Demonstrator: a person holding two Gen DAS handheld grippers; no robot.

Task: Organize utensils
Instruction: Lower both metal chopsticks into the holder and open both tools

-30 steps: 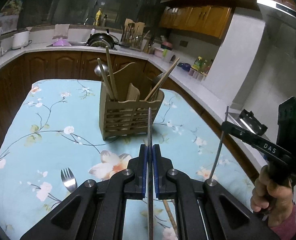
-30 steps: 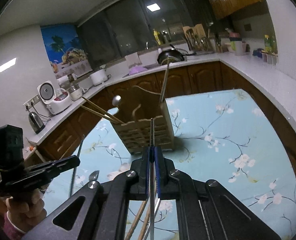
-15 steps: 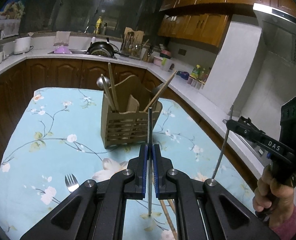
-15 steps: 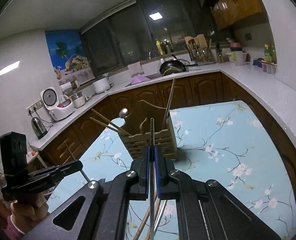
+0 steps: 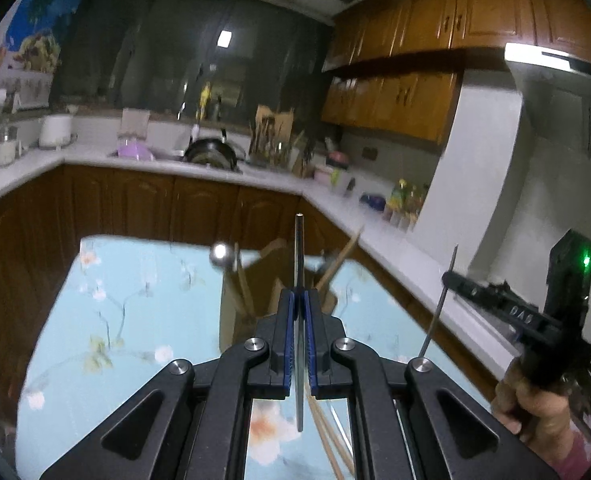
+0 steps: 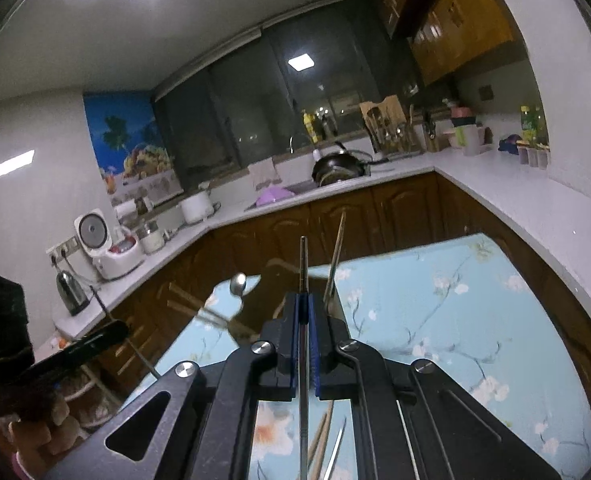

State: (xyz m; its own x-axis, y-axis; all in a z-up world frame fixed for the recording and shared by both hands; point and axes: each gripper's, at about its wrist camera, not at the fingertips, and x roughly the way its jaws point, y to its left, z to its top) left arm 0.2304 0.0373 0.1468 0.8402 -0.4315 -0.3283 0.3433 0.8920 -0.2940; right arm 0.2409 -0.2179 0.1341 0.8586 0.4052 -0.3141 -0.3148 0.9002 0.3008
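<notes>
Left wrist view: left gripper (image 5: 299,312) pressed together on a thin metal chopstick (image 5: 299,248), blue pads (image 5: 289,328) clamping it at mid-length, rod running straight ahead past the tips and back under the frame. Beyond the tips, blurred, a wooden utensil holder (image 5: 235,320) standing on the floral tablecloth (image 5: 135,320), toward the far edge of the table. Sticking up from the holder: a metal spoon (image 5: 220,255) on the left side, wooden chopsticks (image 5: 345,254) leaning right. More wooden chopsticks (image 5: 327,432) lying on the cloth below the frame, near the table's front edge. At right, right gripper (image 5: 449,278) held in a hand (image 5: 535,420), pinching a second metal chopstick (image 5: 439,304) tilted nearly upright, over the right edge of the table.

Right wrist view: right gripper (image 6: 303,320) closed on its metal chopstick (image 6: 303,264), rod pointing forward over the holder (image 6: 271,312), mostly hidden behind the fingers. Spoon (image 6: 238,282) and a leaning wooden chopstick (image 6: 336,248) rising from it. Loose chopsticks (image 6: 323,436) on the cloth (image 6: 435,312) beneath the frame. At far left, left gripper (image 6: 115,330) beyond the table's left edge, gripping a thin rod (image 6: 129,340).
</notes>
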